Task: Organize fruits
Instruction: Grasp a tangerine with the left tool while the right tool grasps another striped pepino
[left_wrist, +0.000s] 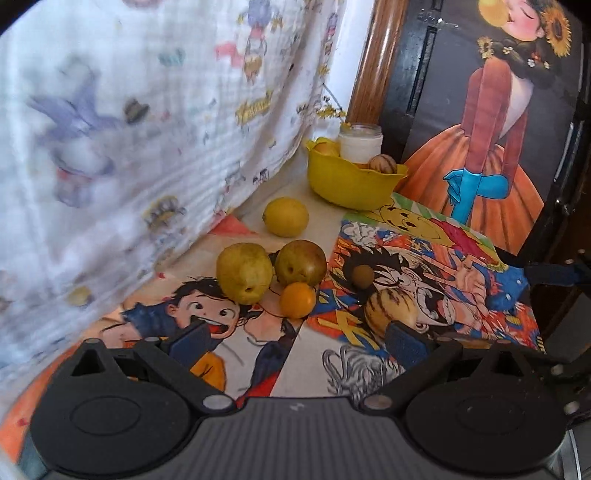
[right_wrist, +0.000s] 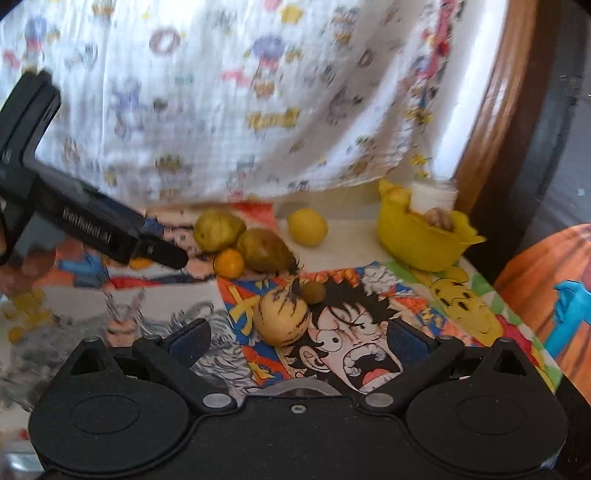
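Note:
Loose fruit lies on a cartoon-print table cover. In the left wrist view I see a lemon, a green pear, a brown pear and an orange bunched together. To their right are a small olive-green fruit and a striped yellow melon. My left gripper is open just short of the orange, holding nothing. My right gripper is open too. The striped melon lies just ahead of it, nearer the left finger and untouched. A yellow bowl at the back right holds some fruit.
A white jar stands behind the yellow bowl. A printed cloth hangs along the back and left. A framed picture and a wooden post close off the right. The left gripper reaches in from the left.

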